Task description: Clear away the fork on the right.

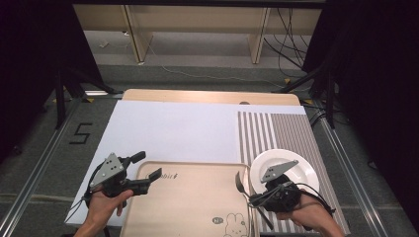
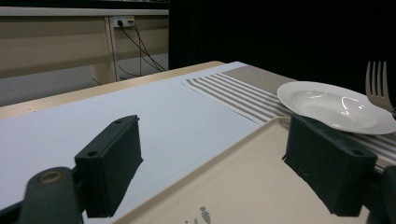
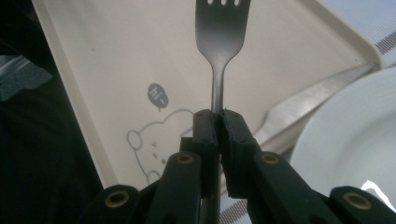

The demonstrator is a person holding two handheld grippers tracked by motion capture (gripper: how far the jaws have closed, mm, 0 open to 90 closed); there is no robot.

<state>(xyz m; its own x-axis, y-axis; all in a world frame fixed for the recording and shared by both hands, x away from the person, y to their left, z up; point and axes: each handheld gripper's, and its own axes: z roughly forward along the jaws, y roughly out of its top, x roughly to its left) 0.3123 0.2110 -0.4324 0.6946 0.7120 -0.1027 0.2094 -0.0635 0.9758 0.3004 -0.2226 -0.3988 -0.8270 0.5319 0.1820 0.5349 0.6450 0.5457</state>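
Observation:
My right gripper [image 1: 253,198] [image 3: 218,116] is shut on the handle of a metal fork [image 1: 239,181] [image 3: 222,28], holding it above the right edge of a beige tray [image 1: 192,197] [image 3: 116,60] with a rabbit drawing. The tines point away from the jaws. The fork [image 2: 378,84] also stands at the right edge of the left gripper view. A white plate [image 1: 291,165] [image 2: 331,105] [image 3: 355,140] rests on a striped placemat [image 1: 276,131] just right of the tray. My left gripper [image 1: 146,166] [image 2: 219,158] is open and empty over the tray's far left corner.
A table knife [image 3: 308,100] lies between the tray's rim and the plate. A white sheet [image 1: 173,131] covers the table beyond the tray, up to the wooden far edge [image 1: 207,96]. Dark curtains and stands flank the table, with cables on the floor behind.

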